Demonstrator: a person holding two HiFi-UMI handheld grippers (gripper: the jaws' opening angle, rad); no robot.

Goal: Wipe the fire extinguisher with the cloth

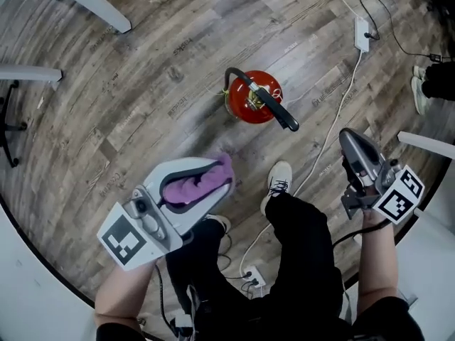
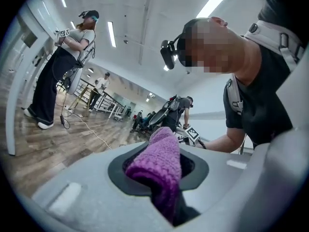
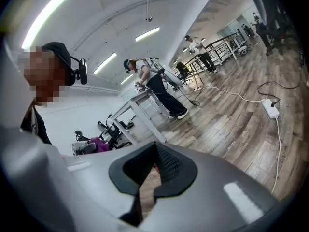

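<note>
Head view puts the fire extinguisher (image 1: pixel 249 98) upright on the wood floor (image 1: pixel 163 84), seen from straight above, so its long axis runs up toward the camera and only the red top and the black handle (image 1: pixel 276 106) show. The handle slants down and to the right in the picture.

Below it and a little to the left, the purple cloth (image 1: pixel 190 187) is bunched between the 2 fingers of the left gripper (image 1: pixel 226 180), which are about half open and clamped on it; a fold pokes out past the tips toward the extinguisher. That gripper's own view looks across the room, not at the floor, and the extinguisher is not in it. I judge the cloth to sit well above the extinguisher and apart from it, so the left hand has to drop and tip down to reach the red shell.

The right gripper (image 1: pixel 348 142) is off to the extinguisher's right, nearer the handle's free end, its fingers closed with nothing between them. It looks free to steady the handle.

The person's shoe (image 1: pixel 279 179) stands just below the extinguisher, and a white cable (image 1: pixel 334 119) runs past on the right.
</note>
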